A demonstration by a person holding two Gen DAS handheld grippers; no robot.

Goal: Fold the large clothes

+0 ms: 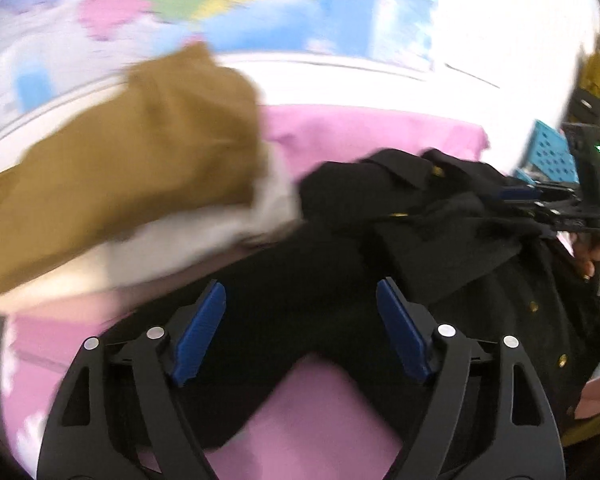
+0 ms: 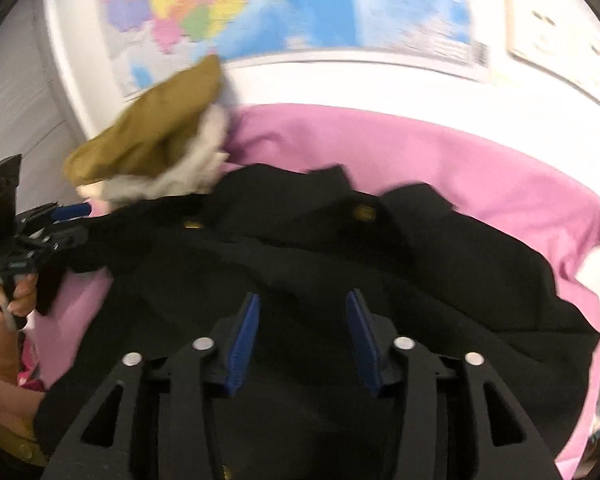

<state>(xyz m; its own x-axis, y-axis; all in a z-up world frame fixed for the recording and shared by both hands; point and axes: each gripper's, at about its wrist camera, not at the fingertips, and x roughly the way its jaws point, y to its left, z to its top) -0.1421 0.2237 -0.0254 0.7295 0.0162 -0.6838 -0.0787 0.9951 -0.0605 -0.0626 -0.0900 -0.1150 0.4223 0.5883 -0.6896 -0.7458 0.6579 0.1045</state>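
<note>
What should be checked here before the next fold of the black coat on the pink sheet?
1. Left tongs empty: ok, pads apart above the black gold-buttoned coat.
2. Right tongs empty: ok, nothing between the pads.
3. Coat flat: not ok, collar area rumpled.
4. Coat clear of the folded tan fleece-lined jacket: not ok, they meet.
5. Pink sheet smooth: cannot tell, blurred.

- coat point(image 2: 320, 264) lies spread on the bedsheet point(image 2: 480, 168)
- folded jacket point(image 2: 152, 140) sits behind it, to the left
- wall map point(image 2: 300, 4) hangs behind both
</note>
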